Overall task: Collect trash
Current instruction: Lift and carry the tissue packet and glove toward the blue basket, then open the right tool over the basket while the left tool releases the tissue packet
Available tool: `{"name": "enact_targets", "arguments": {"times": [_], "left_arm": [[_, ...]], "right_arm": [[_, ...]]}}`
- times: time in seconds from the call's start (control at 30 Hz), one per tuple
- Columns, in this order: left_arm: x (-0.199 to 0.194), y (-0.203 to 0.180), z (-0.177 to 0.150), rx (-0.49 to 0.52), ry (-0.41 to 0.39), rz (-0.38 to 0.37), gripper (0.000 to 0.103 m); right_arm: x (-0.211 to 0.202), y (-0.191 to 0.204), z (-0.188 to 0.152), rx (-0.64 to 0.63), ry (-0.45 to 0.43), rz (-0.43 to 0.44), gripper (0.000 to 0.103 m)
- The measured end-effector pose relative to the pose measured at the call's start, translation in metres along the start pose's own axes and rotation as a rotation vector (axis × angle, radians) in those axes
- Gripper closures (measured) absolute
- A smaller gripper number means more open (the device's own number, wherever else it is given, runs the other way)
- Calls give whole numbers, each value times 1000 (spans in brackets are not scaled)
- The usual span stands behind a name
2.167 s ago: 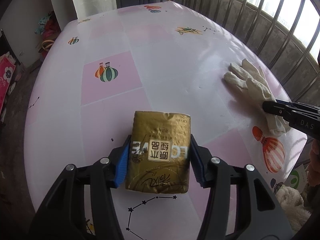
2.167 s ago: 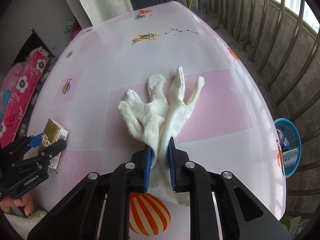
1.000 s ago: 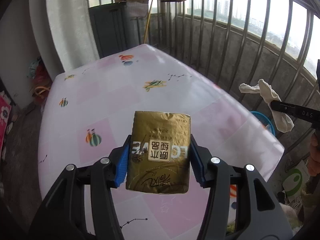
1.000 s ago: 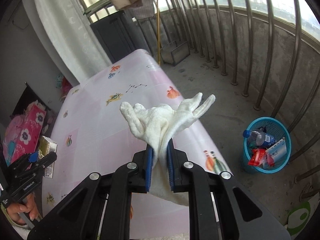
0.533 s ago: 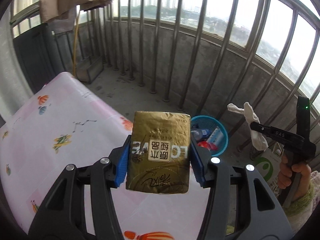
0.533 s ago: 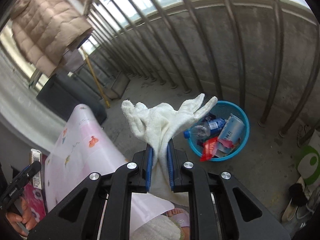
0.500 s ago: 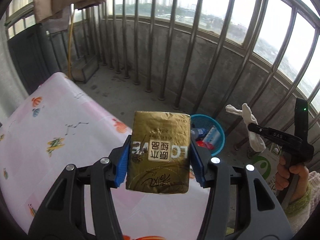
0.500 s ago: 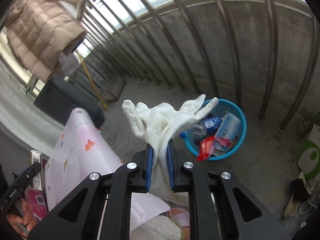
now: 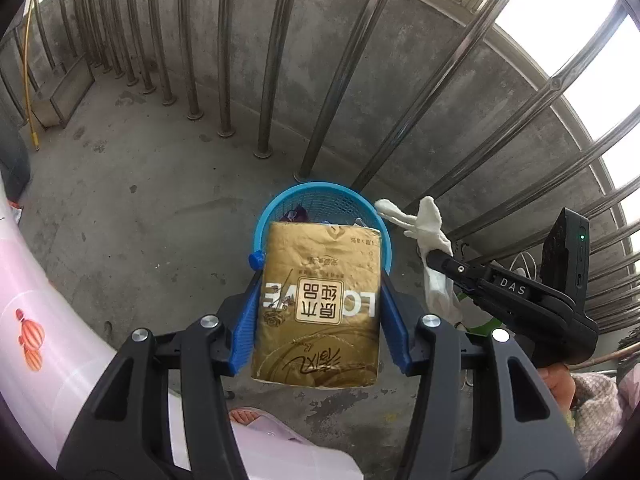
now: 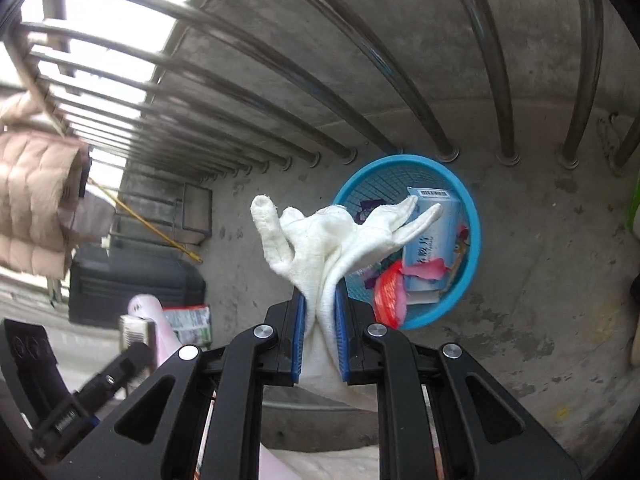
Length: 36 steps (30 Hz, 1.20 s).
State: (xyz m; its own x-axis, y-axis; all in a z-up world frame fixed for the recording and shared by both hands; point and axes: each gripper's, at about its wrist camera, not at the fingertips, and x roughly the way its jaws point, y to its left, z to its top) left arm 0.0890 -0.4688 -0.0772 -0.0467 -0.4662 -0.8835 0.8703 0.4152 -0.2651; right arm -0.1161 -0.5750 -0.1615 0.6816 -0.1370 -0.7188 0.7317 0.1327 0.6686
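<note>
Two clamped items, both held above the blue bin.

Left gripper (image 9: 320,300): blue pads pressed on both sides of the gold tissue pack (image 9: 318,308), carried in the air; blue waste basket (image 9: 280,210) directly ahead beyond it. Right gripper (image 10: 320,320): pads closed on the white gloves (image 10: 324,240), glove fingers fanning forward; basket, with trash inside, ahead and to its right.

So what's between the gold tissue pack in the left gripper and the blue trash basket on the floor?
Nothing but air: in the left wrist view the gold tissue pack, clamped in the left gripper, hangs over the blue trash basket, overlapping its rim.
</note>
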Motion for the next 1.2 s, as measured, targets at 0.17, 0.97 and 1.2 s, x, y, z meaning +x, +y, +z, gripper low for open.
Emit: {"name": "enact_targets", "arguments": {"times": [0.17,0.97,1.2], "left_arm": [[66,-1,25,-20,64,-48,30],[-77,37,-16,-115,-250,-29,29],[-155,65,-94,-164,-372,69,25]], "right_arm": [[56,-30,28,119,32,59,46],[88,-74,1,179,53,-22,33],[98,-55,-29,-37,170,-241,33]]}}
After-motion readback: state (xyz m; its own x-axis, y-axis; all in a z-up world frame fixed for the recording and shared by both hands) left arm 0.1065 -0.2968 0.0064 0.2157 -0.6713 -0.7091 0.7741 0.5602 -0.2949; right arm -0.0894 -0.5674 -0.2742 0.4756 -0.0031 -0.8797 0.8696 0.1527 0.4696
